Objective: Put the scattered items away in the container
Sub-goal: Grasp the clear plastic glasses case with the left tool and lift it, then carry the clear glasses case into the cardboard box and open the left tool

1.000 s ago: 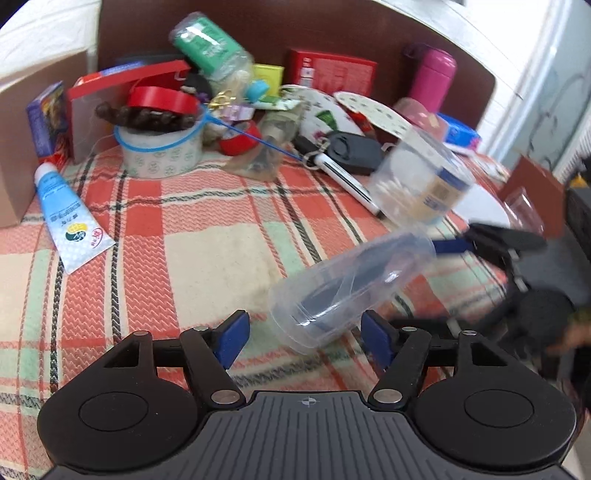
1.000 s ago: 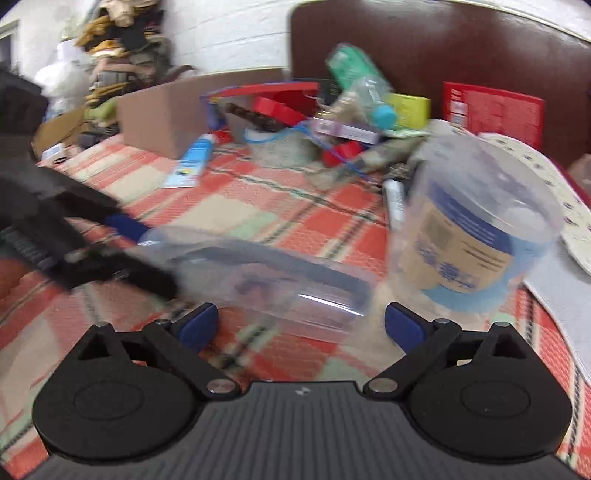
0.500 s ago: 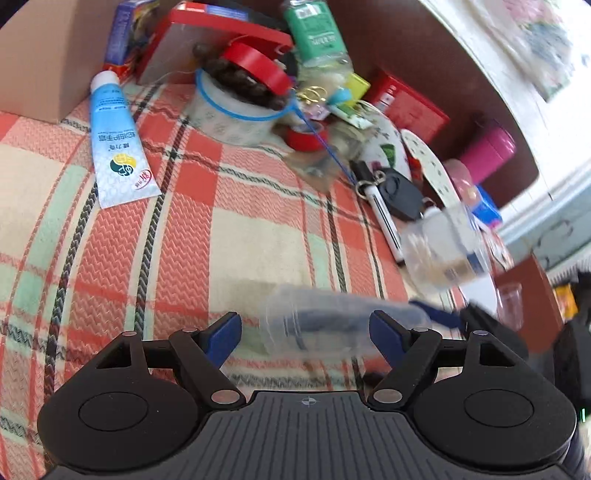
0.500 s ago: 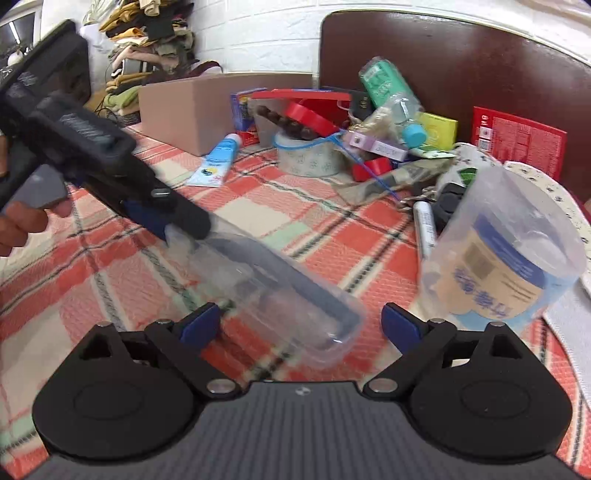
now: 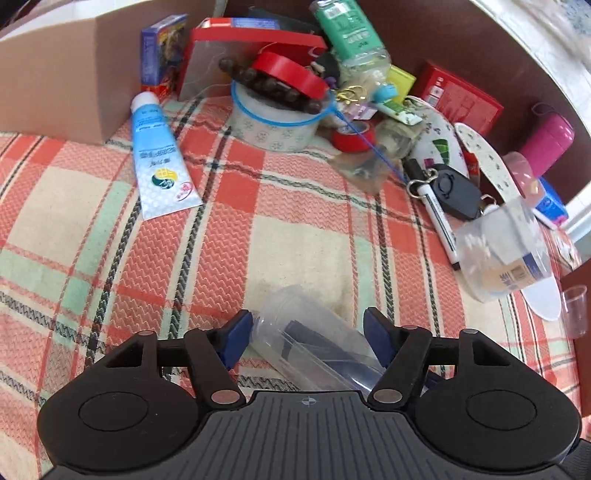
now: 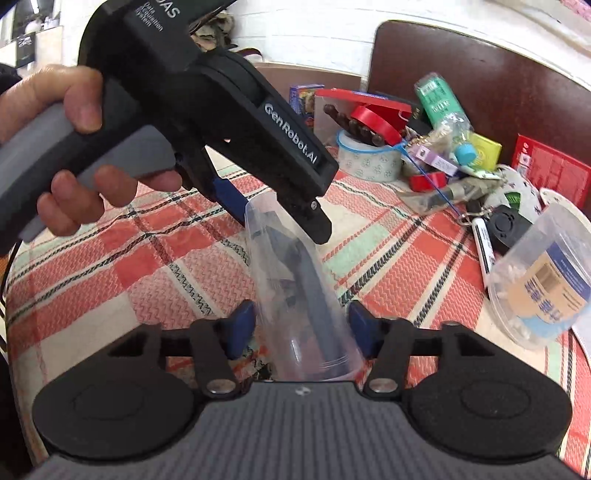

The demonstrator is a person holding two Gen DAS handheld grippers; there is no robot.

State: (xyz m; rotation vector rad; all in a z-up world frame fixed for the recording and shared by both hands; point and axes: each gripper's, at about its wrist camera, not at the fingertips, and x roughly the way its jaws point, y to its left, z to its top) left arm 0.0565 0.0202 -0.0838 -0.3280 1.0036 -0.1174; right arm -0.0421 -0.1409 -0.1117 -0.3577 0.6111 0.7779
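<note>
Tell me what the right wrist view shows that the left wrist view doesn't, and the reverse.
Only the right wrist view: the hand holding the left gripper seen from outside, clamping one end of the clear cup. Only the left wrist view: the blue tube and the pink flask. Both: the clear cup with a dark shape inside, lying between that camera's own fingers, plus the labelled tub, the black key fob and the red tape roll.

A red, cream and green plaid cloth (image 5: 295, 229) covers the worktop. Behind it stands a dark brown curved headboard (image 6: 517, 70) against a white brick wall (image 6: 314, 33), lit by bright daylight
</note>
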